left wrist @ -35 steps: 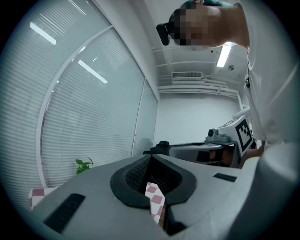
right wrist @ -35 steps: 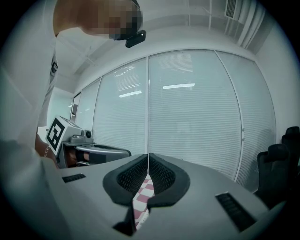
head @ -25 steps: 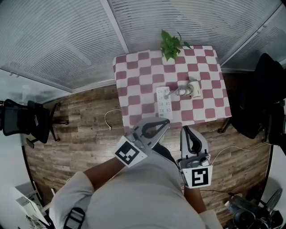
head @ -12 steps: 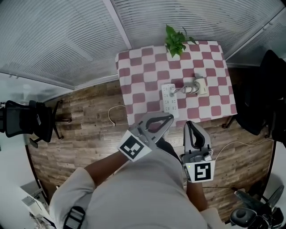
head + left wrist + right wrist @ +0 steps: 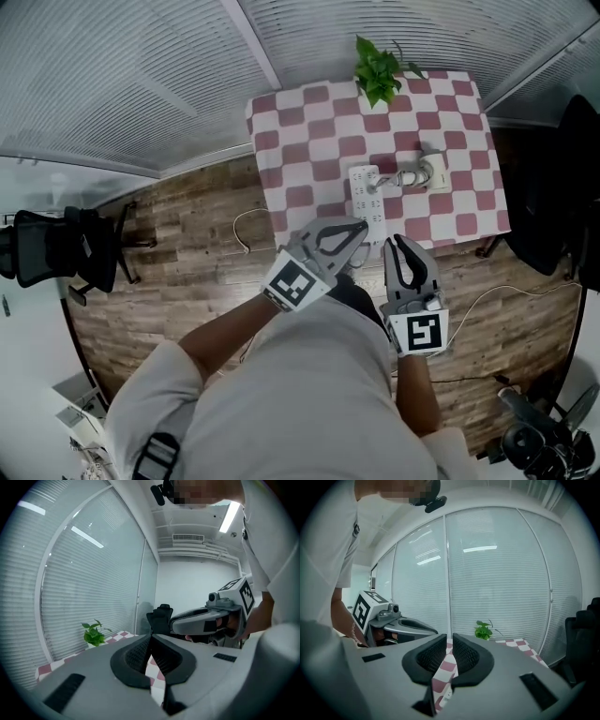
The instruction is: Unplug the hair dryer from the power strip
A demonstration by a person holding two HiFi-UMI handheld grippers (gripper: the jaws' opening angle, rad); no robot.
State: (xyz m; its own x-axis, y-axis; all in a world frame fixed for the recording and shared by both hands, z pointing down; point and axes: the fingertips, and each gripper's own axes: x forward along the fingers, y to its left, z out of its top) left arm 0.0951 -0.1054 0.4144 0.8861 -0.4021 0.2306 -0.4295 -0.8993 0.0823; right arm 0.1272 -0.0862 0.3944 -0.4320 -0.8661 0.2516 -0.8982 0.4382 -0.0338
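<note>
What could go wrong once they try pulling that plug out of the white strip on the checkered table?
1. The power strip seems to lie loose on the tablecloth. If nothing pins it, a pull on the hair dryer's plug may just lift or drag it.
2. The left tool and right tool are both shut and short of the table. Unless one opens first, it would probably shove the plug rather than grip it.

On view: 1 checked surface (image 5: 281,122), 1 plant (image 5: 380,67), 1 pwr strip (image 5: 367,195), 1 dryer (image 5: 427,173), 2 grippers (image 5: 362,229) (image 5: 397,242), 2 chairs (image 5: 56,253) (image 5: 553,187), 1 person (image 5: 300,403).
</note>
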